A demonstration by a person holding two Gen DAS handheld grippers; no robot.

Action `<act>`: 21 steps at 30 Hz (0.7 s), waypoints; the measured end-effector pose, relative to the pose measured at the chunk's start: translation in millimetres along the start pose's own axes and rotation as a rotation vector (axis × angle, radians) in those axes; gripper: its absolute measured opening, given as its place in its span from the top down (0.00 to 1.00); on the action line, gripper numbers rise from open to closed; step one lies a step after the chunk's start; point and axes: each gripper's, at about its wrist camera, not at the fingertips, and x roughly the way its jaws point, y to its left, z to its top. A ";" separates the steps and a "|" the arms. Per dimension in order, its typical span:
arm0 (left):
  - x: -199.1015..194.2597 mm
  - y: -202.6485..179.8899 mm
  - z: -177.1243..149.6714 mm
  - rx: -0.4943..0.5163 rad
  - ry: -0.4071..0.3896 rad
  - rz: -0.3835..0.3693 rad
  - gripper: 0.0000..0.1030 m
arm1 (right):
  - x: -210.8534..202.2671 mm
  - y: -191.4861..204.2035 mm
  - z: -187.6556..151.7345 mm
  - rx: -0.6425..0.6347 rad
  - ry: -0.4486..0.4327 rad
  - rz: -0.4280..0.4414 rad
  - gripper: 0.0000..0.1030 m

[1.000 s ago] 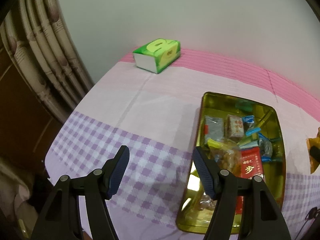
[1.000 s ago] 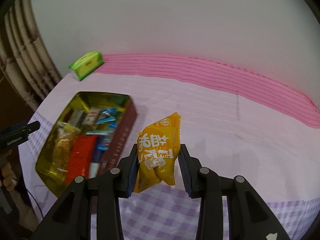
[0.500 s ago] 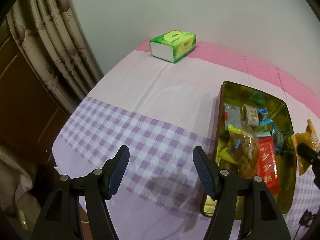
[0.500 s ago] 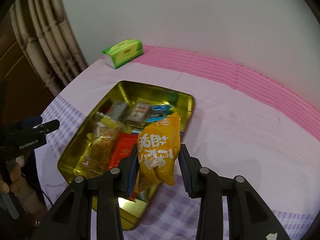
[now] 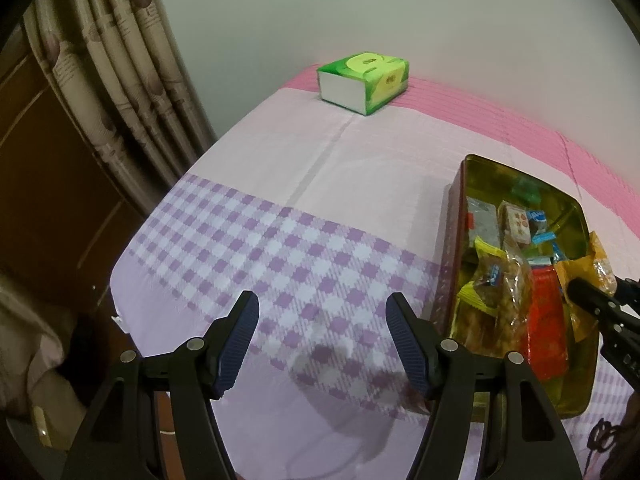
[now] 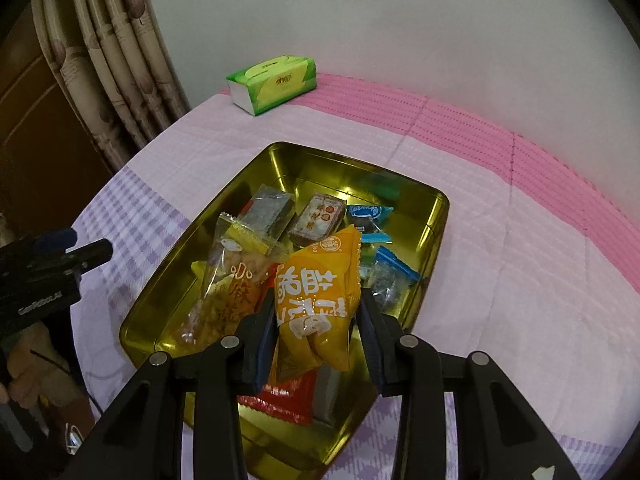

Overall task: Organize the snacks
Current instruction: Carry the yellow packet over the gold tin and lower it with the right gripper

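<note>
Now | orange snack packet [image 6: 318,300] clamped above gold tin [image 6: 434,236] | checked cloth [image 5: 280,264] bare

Dim indoor light, soft shadows, fisheye-bent edges, dark vignetted corners

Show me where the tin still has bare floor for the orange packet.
Bare gold floor shows at the tin's far end, nearest the tissue box, and a strip along its left wall. Its middle and near end are crowded with wrapped snacks. The right gripper grips the orange packet.
</note>
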 end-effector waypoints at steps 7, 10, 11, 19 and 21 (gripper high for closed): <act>1.3 5.2 -0.1 -0.013 0.007 0.002 0.35 | 8.9 5.2 10.5 -0.005 0.002 -0.009 0.66; 1.7 5.5 0.2 -0.014 0.009 0.002 0.35 | 12.5 9.6 12.5 -0.016 0.005 -0.010 0.66; 1.7 5.4 0.2 -0.014 0.009 0.002 0.35 | 14.3 10.7 13.6 -0.017 0.006 -0.010 0.66; 1.8 5.4 0.0 -0.014 0.009 0.004 0.35 | 27.9 22.4 12.4 -0.031 0.028 0.003 0.66; 2.2 5.6 0.0 -0.014 0.008 0.004 0.35 | 30.1 25.1 12.6 -0.035 0.032 0.007 0.66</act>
